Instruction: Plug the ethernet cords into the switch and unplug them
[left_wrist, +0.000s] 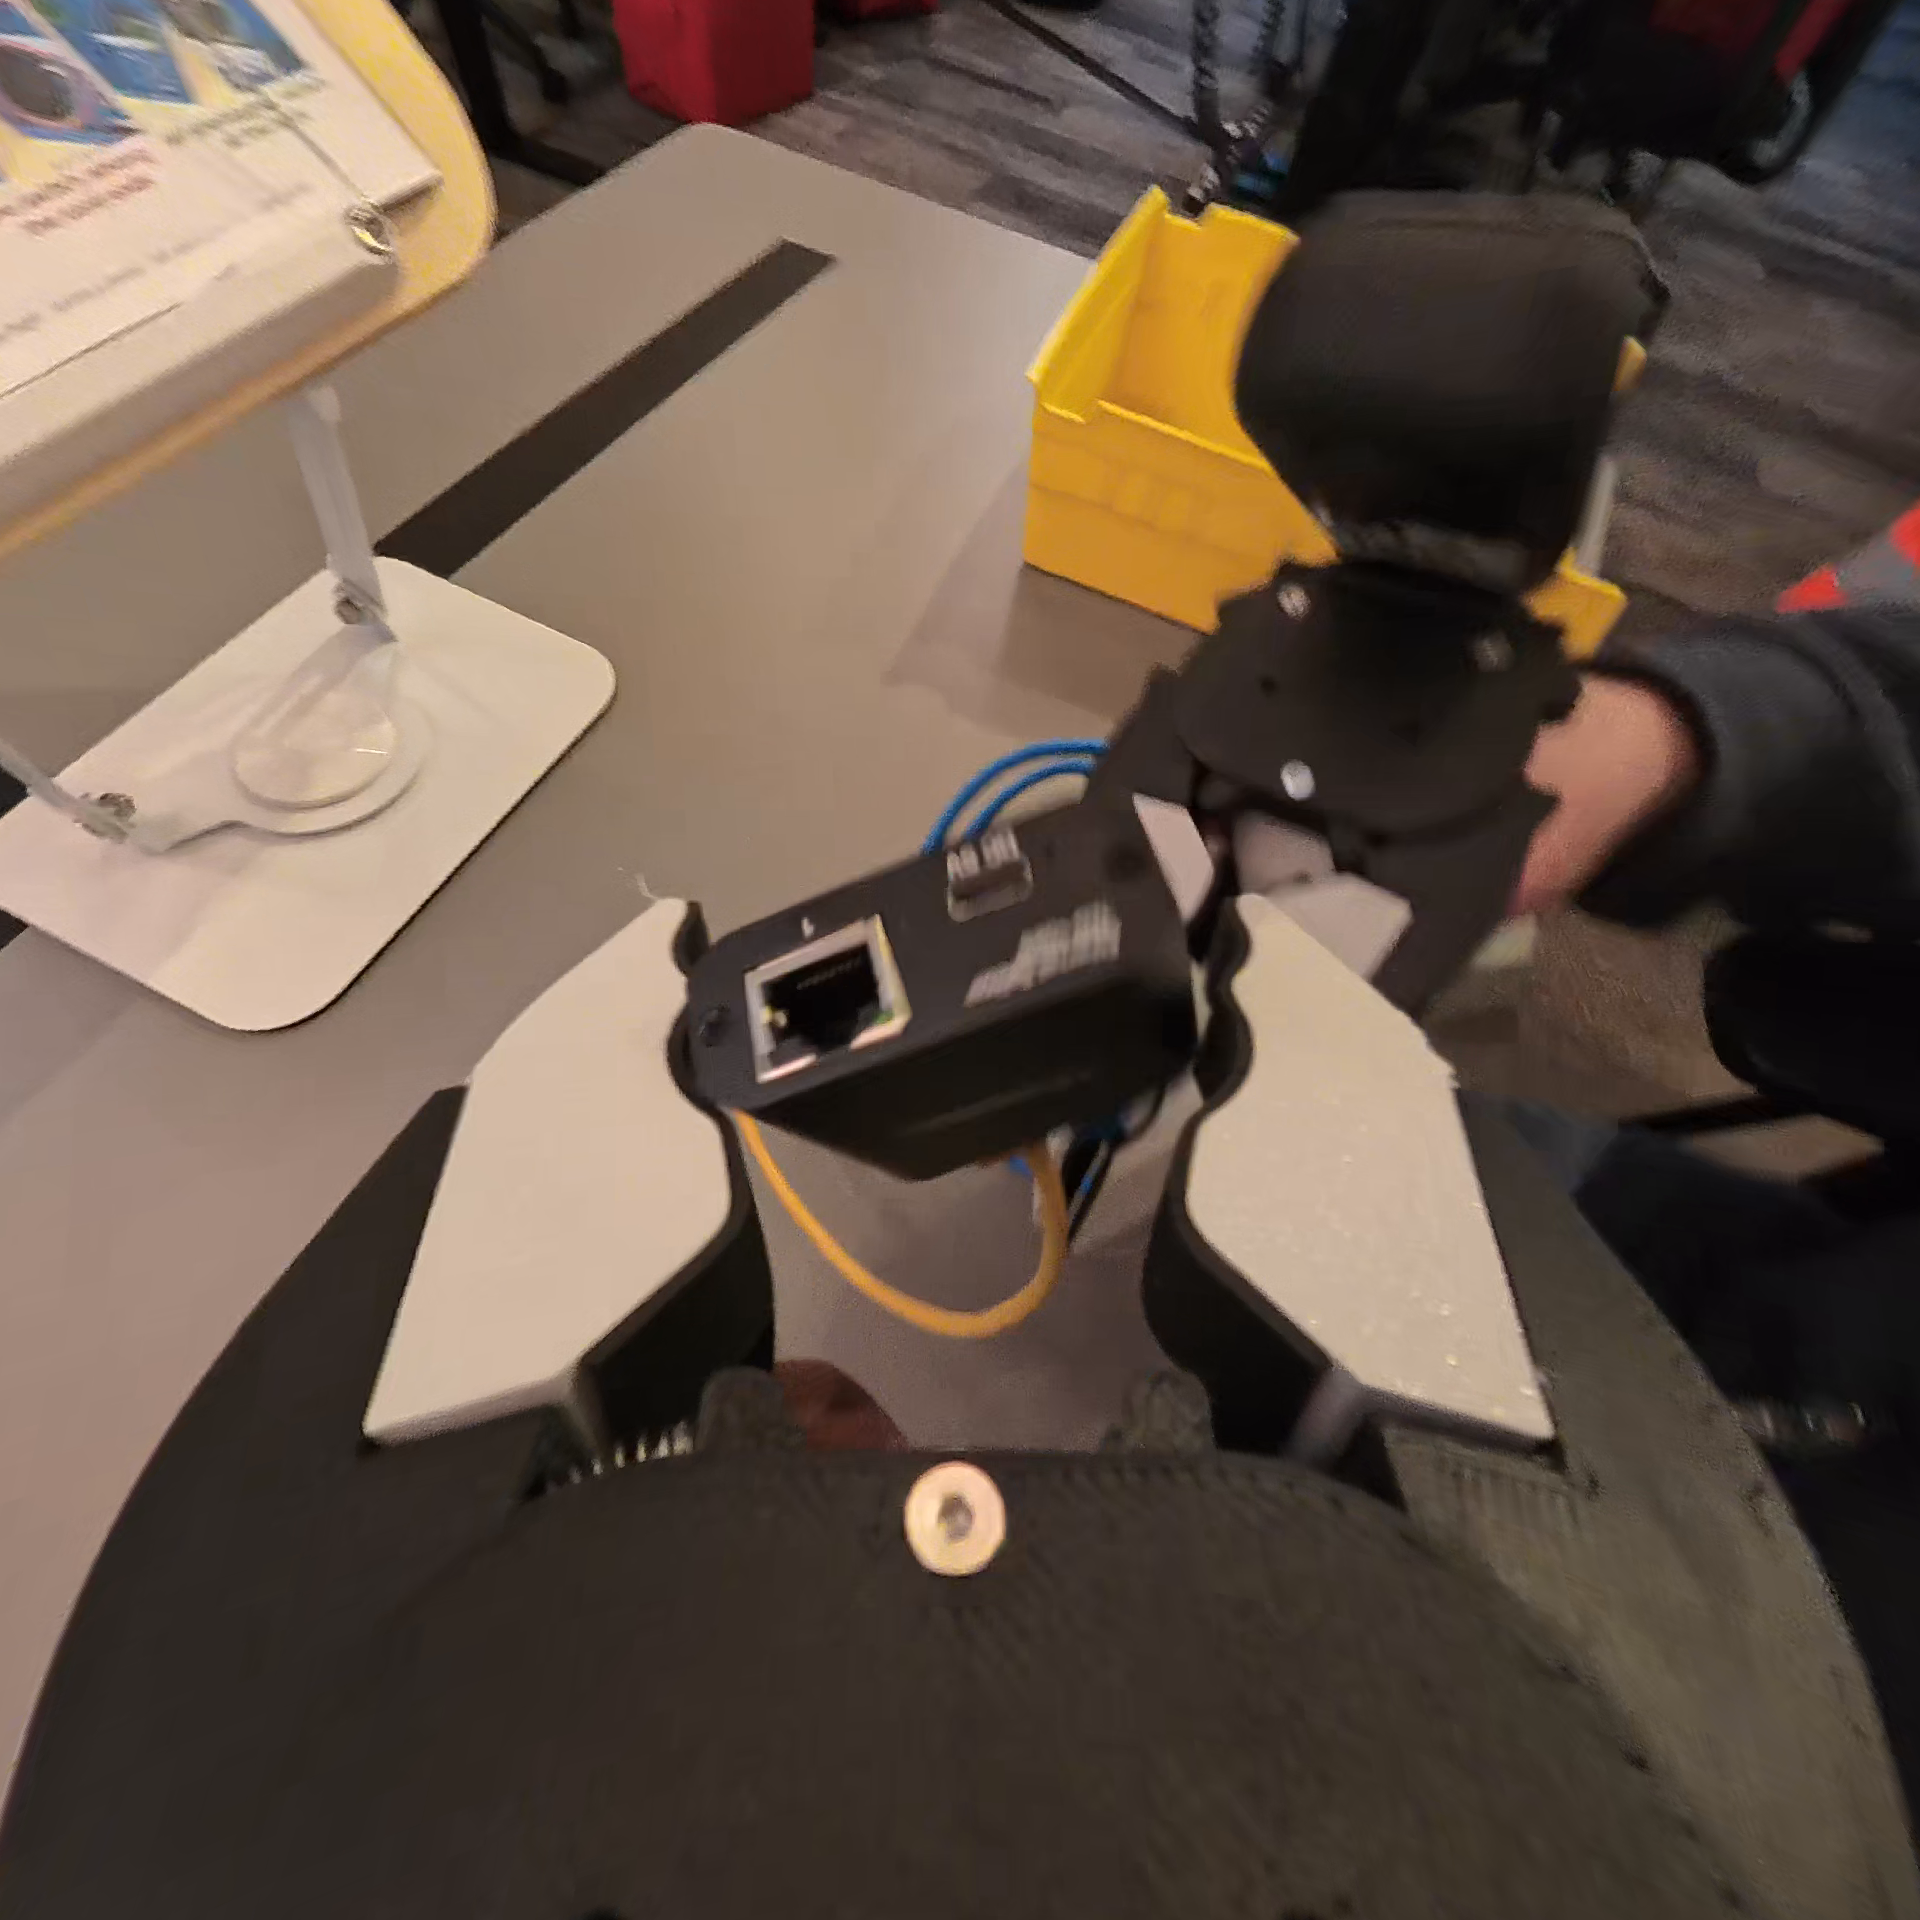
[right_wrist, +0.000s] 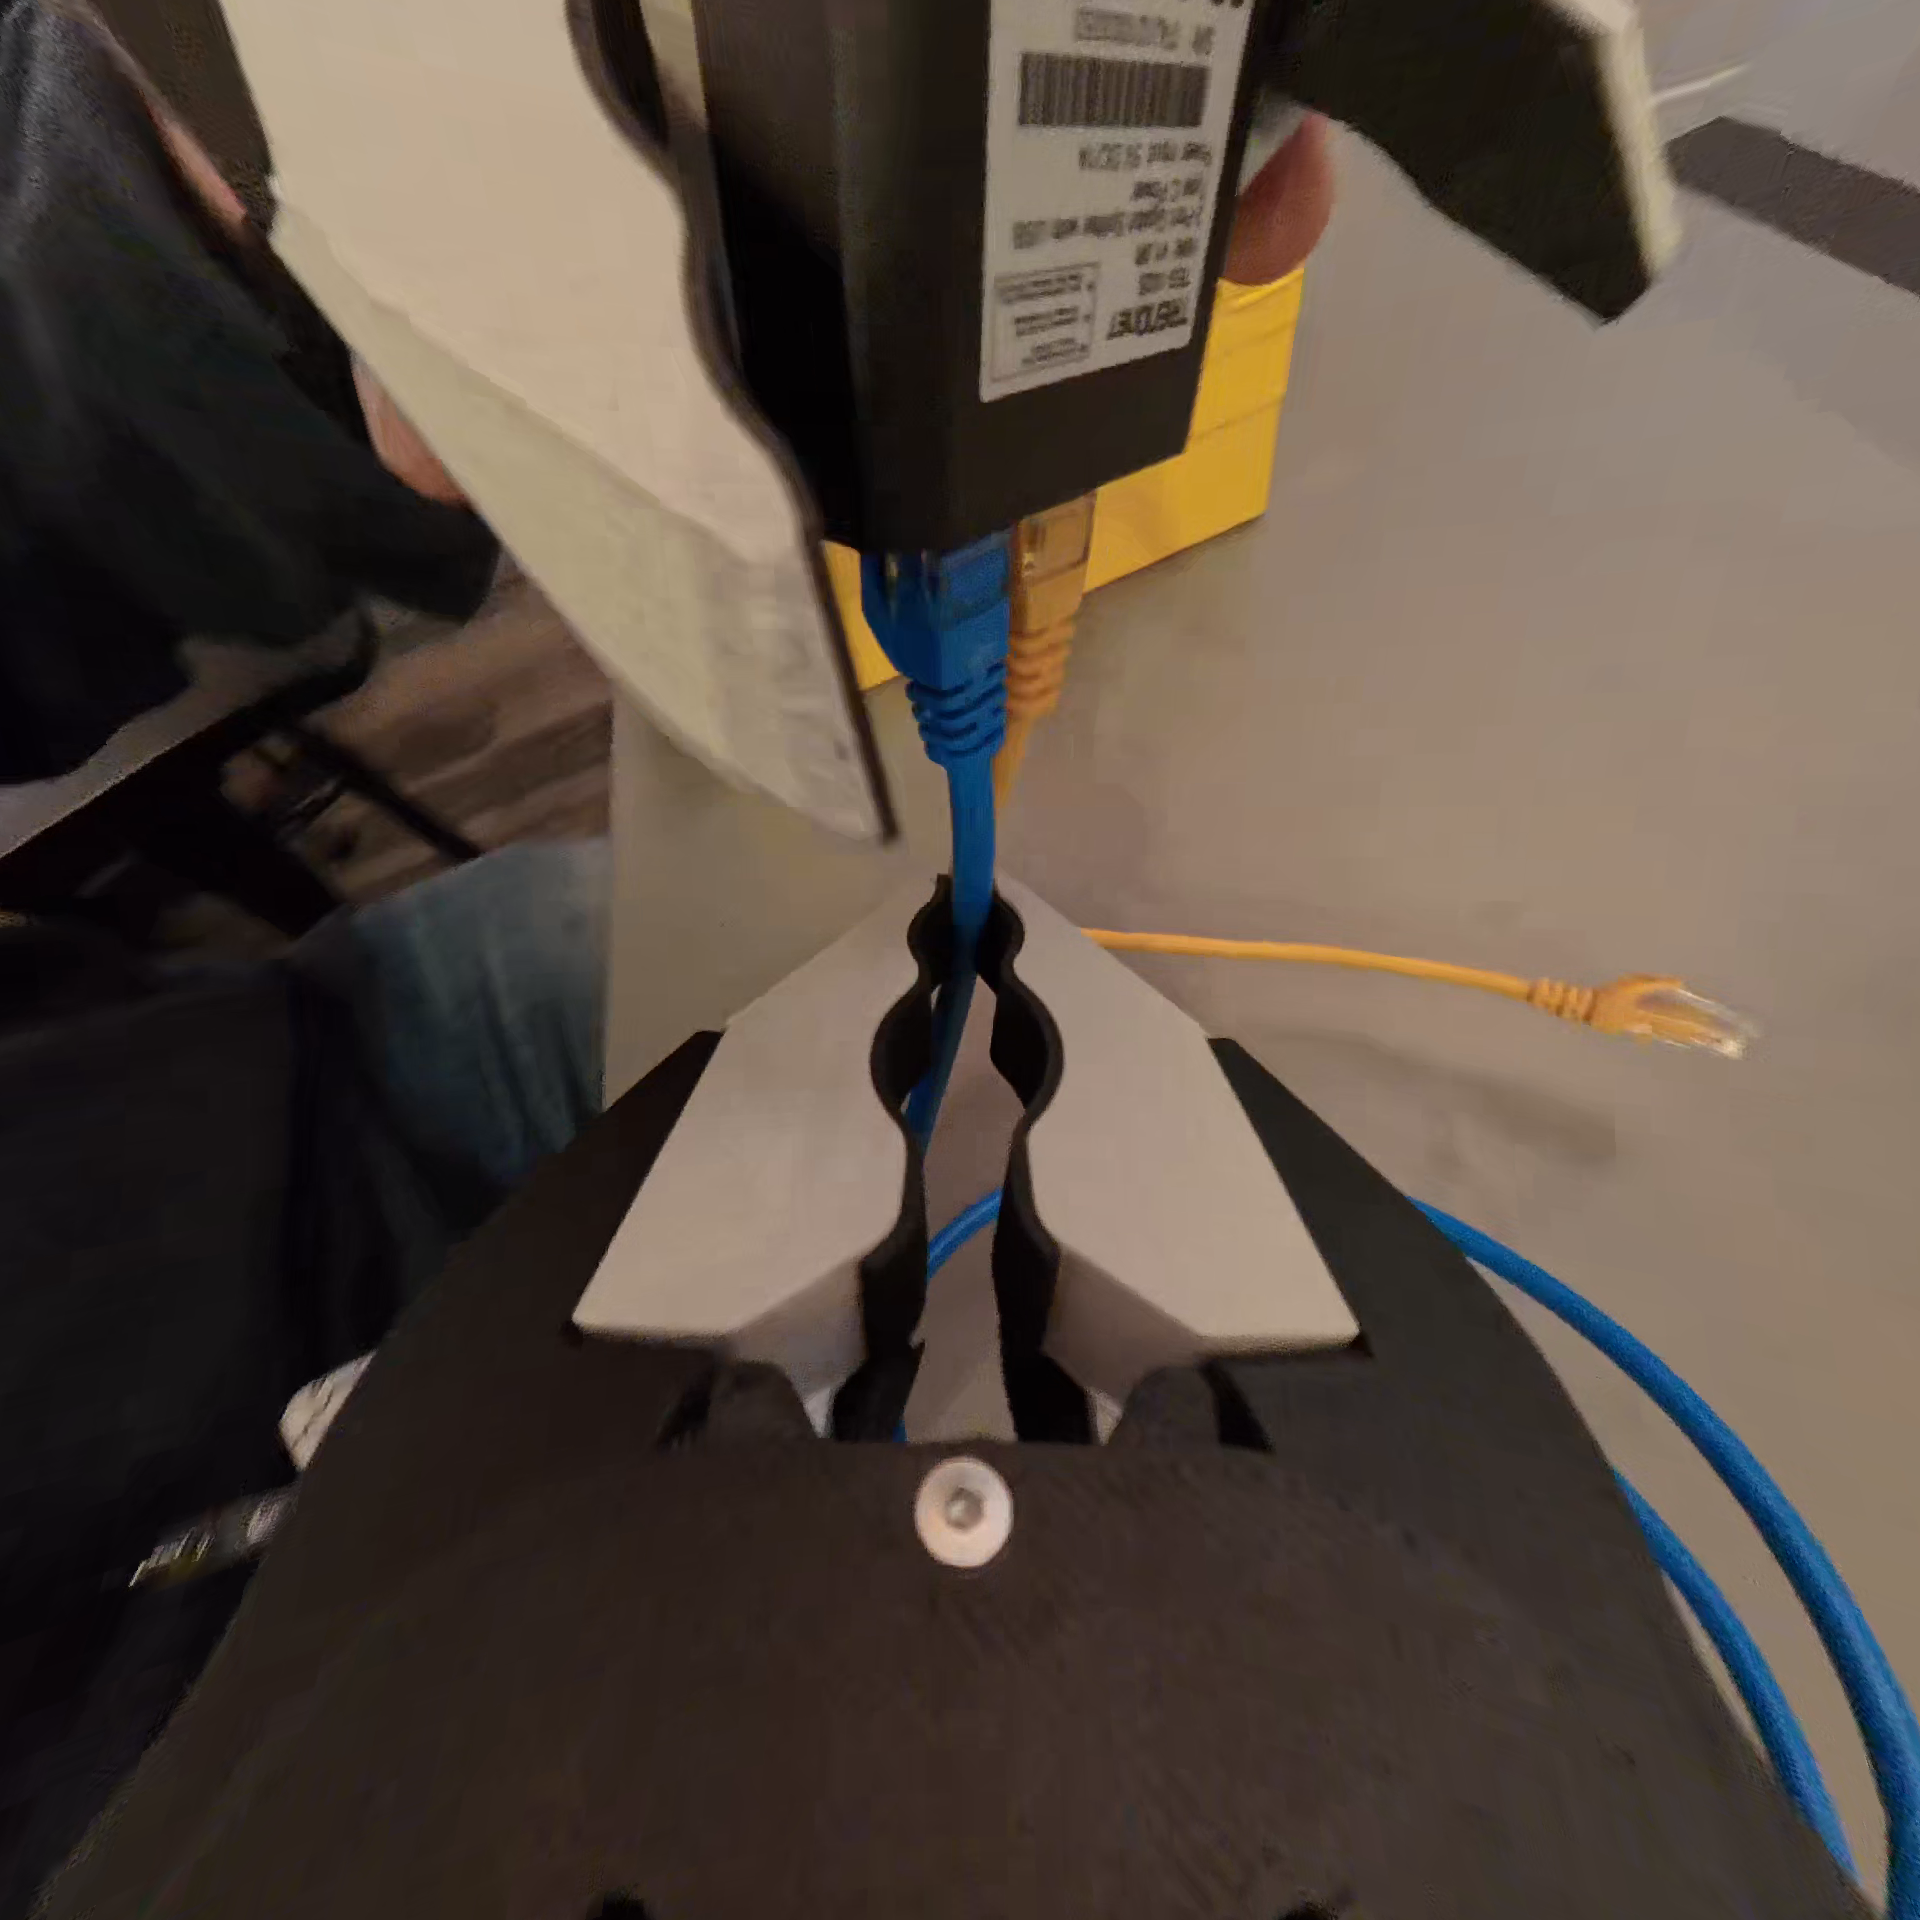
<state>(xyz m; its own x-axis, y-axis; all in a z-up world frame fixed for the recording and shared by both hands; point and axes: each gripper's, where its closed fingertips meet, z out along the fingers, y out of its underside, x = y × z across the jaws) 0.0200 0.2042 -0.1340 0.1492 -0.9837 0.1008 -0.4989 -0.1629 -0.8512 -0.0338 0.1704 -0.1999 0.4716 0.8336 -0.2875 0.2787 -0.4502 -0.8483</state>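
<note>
I have the switch (left_wrist: 940, 1029) lifted off the worktop (left_wrist: 727, 520), clamped across its body between the fingers of my left gripper (left_wrist: 956, 997). One port on its near face sits empty. On the far side, the blue cord (right_wrist: 961, 665) and the yellow cord (right_wrist: 1044, 634) both look seated in their ports. My right gripper (right_wrist: 961, 935) has its fingers closed narrow on the blue cord just below its plug boot, the rest of that cord looping down past the gripper. The yellow cord's other plug (right_wrist: 1652, 1013) lies loose on the worktop. I judge the plugging largely done and the unplugging about to start with the blue cord; both cords have yet to come out. A yellow bin (left_wrist: 1143, 416) stands beyond.
</note>
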